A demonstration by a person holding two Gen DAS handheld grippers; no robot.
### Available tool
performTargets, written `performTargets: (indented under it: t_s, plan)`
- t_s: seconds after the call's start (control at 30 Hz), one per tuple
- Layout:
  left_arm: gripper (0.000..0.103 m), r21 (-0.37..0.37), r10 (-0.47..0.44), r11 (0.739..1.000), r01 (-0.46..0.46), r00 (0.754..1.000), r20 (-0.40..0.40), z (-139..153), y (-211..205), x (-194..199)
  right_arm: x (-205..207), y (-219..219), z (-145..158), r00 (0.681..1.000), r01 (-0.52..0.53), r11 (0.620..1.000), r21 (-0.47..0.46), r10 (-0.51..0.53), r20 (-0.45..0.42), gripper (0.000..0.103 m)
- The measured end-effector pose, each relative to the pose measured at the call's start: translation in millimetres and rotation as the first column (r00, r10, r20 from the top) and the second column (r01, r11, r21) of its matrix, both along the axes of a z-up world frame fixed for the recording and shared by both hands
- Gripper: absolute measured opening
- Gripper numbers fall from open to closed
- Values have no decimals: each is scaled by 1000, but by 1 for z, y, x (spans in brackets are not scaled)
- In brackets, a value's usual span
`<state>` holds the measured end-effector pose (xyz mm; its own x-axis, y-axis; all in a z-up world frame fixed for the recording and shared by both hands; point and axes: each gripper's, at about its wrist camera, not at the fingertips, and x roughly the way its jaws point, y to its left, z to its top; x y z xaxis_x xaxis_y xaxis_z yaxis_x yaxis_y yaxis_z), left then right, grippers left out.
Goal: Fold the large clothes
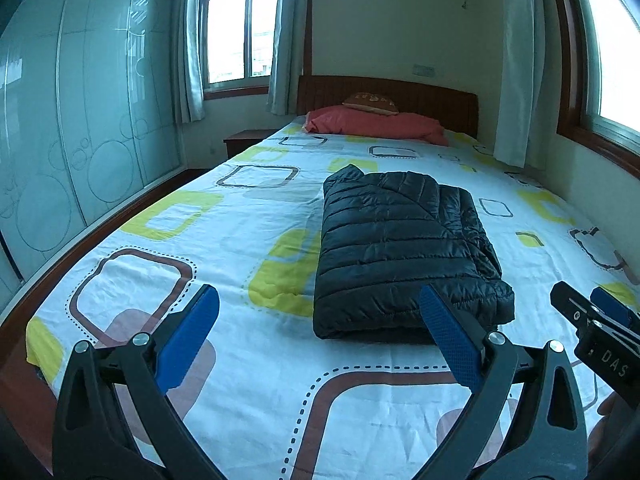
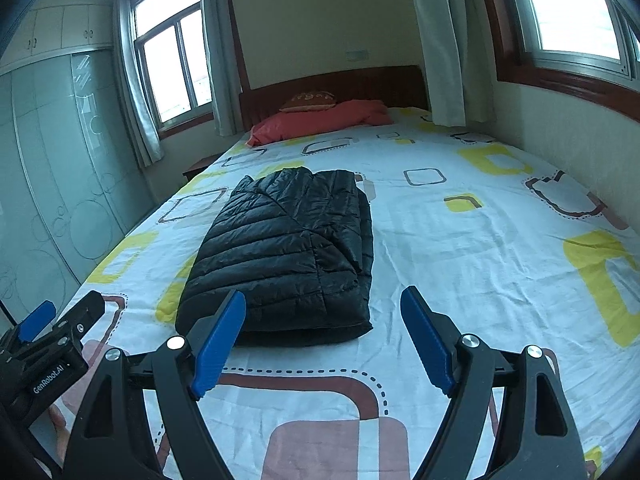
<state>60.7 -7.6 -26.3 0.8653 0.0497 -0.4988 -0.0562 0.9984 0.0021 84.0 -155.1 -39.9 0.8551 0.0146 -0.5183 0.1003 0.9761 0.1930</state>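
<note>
A black quilted puffer jacket lies folded into a compact rectangle on the bed; it also fills the middle of the right wrist view as the jacket. My left gripper hovers over the sheet in front of the jacket, open, nothing between its blue pads. My right gripper is open too, held just short of the jacket's near edge, empty. Each wrist view catches the other gripper at its side: the right gripper and the left gripper.
The bed has a white sheet with yellow and brown squares. A red pillow and a small brown cushion lie by the wooden headboard. A glass-fronted wardrobe stands left, curtained windows behind and right, a nightstand beside the bed.
</note>
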Motion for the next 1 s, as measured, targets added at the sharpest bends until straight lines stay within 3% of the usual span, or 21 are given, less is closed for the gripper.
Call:
performTargets:
  t_s: [1.0]
  plan:
    - [100, 43, -14, 999, 15, 1000, -4, 0, -11, -4, -8, -2, -2, 999, -28, 999, 34, 27, 38, 79]
